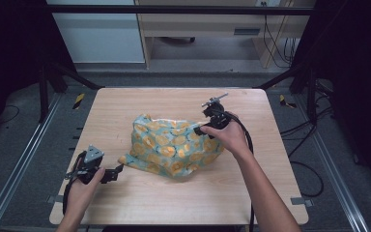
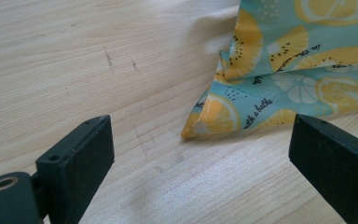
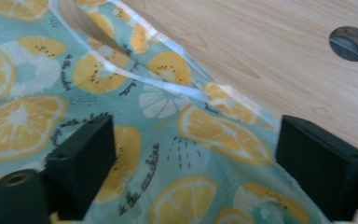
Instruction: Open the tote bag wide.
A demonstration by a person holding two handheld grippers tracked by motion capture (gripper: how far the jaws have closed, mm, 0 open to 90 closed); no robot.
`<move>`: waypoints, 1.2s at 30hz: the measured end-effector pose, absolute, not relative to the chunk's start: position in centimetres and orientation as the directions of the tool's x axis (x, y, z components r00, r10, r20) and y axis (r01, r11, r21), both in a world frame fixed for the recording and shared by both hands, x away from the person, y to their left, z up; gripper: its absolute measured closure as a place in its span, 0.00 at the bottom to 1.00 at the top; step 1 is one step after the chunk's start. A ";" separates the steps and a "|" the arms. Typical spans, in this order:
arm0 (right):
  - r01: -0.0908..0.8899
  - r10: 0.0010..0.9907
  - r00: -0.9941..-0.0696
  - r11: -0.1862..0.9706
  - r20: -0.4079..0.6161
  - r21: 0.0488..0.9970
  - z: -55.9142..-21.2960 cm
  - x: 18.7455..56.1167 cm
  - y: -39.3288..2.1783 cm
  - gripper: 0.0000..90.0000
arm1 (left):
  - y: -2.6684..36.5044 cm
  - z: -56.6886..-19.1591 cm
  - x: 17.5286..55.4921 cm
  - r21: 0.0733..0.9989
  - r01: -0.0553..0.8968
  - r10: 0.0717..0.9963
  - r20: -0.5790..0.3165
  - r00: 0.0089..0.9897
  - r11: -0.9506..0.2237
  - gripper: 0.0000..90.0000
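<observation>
Both grippers stand with jaws spread wide and pinch nothing. Left gripper (image 1: 117,171) rests on the table (image 1: 140,203), facing the near corner of the lemon-print cloth (image 1: 174,145) mid-table; right gripper (image 1: 200,129) hovers over its far-right edge.

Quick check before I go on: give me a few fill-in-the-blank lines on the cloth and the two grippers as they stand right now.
1. The crumpled cloth on the wooden table is printed with slices of ____.
2. The left gripper points at a ____ of the cloth, without touching it.
3. The right gripper hovers over the cloth with its fingers ____.
4. In the right gripper view, a round ____ shows in the tabletop beyond the cloth.

Missing words: lemon; corner; open; hole
</observation>
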State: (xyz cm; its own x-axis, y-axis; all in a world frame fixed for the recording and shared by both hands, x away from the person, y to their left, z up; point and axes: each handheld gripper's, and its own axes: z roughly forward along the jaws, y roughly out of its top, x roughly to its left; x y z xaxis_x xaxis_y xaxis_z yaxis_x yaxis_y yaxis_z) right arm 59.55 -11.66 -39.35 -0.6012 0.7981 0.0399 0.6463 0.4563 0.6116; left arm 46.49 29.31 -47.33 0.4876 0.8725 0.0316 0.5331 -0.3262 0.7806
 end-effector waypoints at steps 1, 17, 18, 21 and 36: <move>0.649 0.797 -0.602 0.455 0.046 0.610 -39.5 59.4 -11.6 0.29 | 29.3 -47.3 46.5 0.781 0.534 0.873 0.029 0.486 -0.323 0.07; 0.586 0.747 -0.664 0.495 0.029 0.642 -39.6 57.3 -12.5 1.00 | 29.4 -47.3 46.5 0.781 0.535 0.876 0.031 0.482 -0.322 0.07; 0.583 0.747 -0.664 0.489 0.032 0.649 -39.4 57.2 -12.4 1.00 | 29.4 -47.3 46.5 0.780 0.535 0.876 0.033 0.482 -0.324 0.07; 0.553 0.738 -0.674 0.479 0.028 0.682 -38.8 56.6 -12.3 1.00 | 29.5 -47.2 46.5 0.784 0.534 0.878 0.030 0.478 -0.317 0.07; 0.327 0.589 -0.808 0.460 -0.008 0.825 -36.5 48.5 -11.6 1.00 | 29.3 -46.2 45.9 0.817 0.494 0.872 0.023 0.489 -0.299 0.08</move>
State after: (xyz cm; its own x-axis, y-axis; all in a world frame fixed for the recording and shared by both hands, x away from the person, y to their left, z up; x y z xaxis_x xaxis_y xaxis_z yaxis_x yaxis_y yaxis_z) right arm 48.51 -11.61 -36.54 -0.8079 0.5893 -0.0085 0.3270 0.4602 0.8254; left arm 45.95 29.28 -46.17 0.4894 0.8718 0.0234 0.4937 -0.2991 0.8166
